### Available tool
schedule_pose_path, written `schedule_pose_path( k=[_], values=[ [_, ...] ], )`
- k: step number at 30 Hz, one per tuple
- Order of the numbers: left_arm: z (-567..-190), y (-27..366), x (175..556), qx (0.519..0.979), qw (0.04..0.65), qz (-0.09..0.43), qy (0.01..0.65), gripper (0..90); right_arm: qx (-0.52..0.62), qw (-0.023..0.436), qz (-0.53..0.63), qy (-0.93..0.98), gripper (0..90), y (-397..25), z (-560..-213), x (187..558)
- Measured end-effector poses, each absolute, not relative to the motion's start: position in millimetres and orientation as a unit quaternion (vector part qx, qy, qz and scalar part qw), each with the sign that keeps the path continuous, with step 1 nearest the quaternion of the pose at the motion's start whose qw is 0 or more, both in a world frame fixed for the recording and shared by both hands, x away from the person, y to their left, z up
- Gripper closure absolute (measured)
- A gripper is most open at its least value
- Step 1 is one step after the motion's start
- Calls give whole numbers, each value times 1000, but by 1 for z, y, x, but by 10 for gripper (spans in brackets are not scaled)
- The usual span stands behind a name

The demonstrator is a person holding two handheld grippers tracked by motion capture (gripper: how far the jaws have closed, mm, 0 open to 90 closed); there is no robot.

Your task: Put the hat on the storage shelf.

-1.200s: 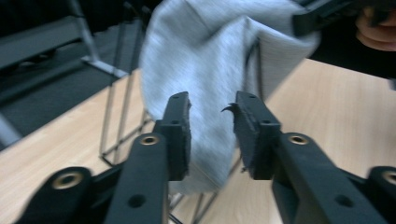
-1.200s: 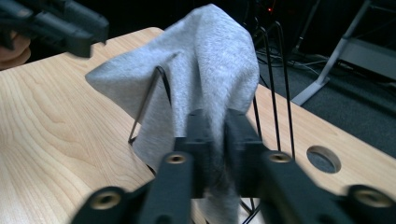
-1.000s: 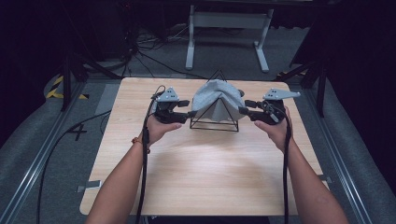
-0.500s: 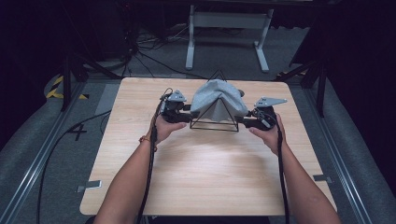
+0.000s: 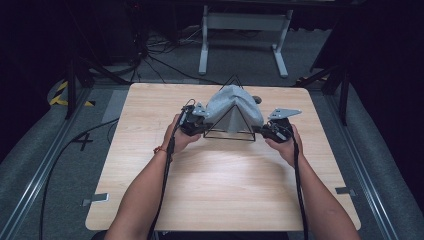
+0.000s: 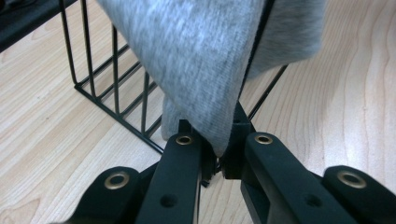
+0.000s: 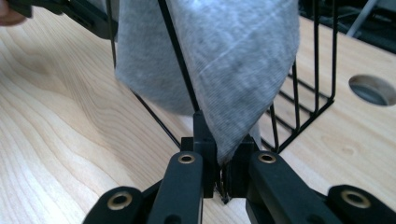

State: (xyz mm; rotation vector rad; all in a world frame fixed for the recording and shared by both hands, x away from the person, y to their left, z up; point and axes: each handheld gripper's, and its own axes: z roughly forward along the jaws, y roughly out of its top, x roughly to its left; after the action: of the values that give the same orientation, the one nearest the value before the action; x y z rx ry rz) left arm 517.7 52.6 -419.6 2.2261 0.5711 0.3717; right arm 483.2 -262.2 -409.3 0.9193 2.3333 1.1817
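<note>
Left black two-jaw gripper (image 6: 219,156) pinching lower corner of soft grey cloth (image 6: 201,60); right gripper (image 7: 223,161) pinching opposite corner. Cloth draped over black triangular wire rack (image 5: 230,134), mid-table between grippers. Cloth's long axis left-right; both hands equally near.

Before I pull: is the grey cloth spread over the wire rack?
Spread: the grey cloth drapes over the wire rack, both lower corners pinched.

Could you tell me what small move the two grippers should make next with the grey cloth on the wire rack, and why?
Probably lift both corners gently upward together. The left gripper and the right gripper each pinch a low corner of the grey cloth, which drapes over the peak of the black wire rack; raising evenly should free it without snagging.
</note>
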Motion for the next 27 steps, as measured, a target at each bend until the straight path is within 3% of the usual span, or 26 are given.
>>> schedule_pose_path(
  k=[6,11,18,27],
  values=[
    [-417,56,513,881,393,156,210,870,308,193,406,838,867,-255,-408,478],
    [-414,67,524,866,411,143,246,869,333,187,407,830,866,-263,-409,486],
    [-424,61,530,897,357,139,219,874,348,184,415,821,866,-271,-406,492],
    [-431,51,527,901,349,139,215,872,342,171,404,831,868,-261,-423,491]
  ],
)
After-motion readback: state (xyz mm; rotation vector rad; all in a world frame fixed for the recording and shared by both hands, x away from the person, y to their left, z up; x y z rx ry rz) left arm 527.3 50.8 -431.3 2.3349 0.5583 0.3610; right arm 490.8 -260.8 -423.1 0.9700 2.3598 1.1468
